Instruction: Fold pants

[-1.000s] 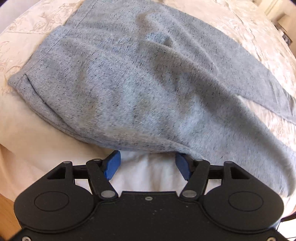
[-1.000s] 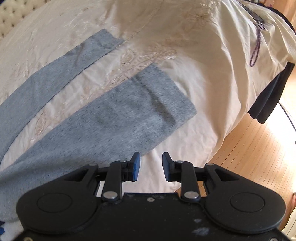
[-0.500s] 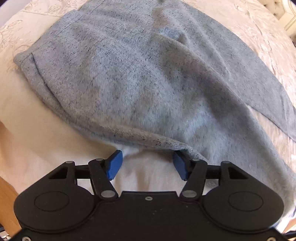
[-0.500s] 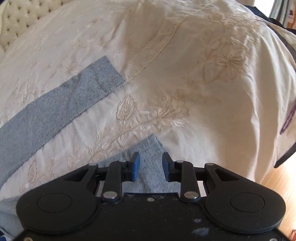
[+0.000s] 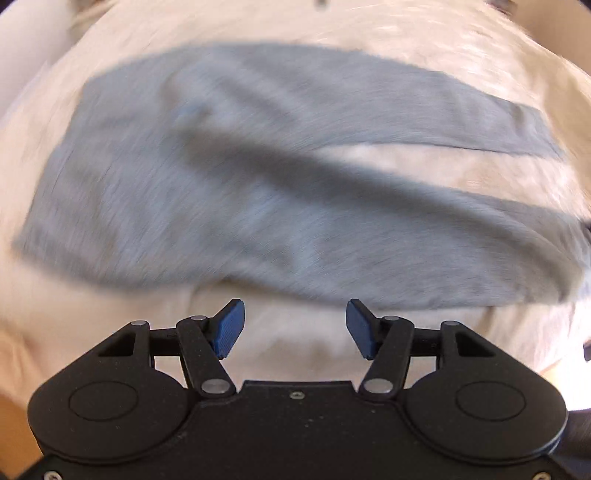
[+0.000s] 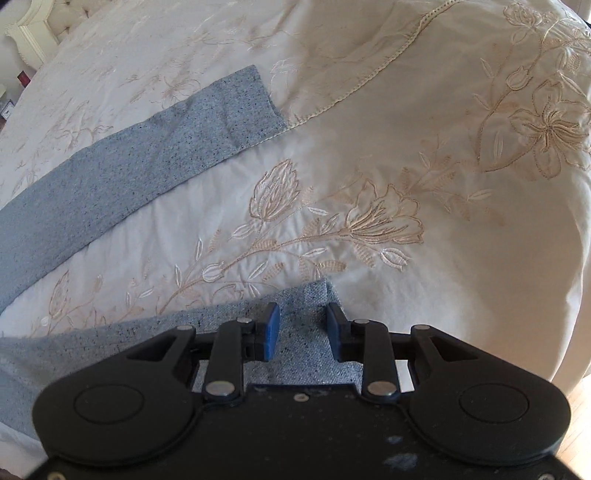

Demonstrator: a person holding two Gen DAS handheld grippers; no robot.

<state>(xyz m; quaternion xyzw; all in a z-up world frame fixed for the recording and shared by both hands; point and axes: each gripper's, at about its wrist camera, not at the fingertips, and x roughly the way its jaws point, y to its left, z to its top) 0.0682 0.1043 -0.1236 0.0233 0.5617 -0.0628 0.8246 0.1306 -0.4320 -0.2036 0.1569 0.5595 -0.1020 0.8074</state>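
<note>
While the pants (image 5: 236, 206) lie spread on the bed (image 5: 295, 347), we hold our left tool (image 5: 295, 325) apart and empty at their six o'clock edge; our right tool (image 6: 302, 330) hangs apart over a leg end (image 6: 303, 354), gripping nothing.

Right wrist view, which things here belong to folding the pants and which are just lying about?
Part of the job:
grey pants
right gripper, open over the near leg's hem

Just there:
embroidered bedspread
headboard
</note>
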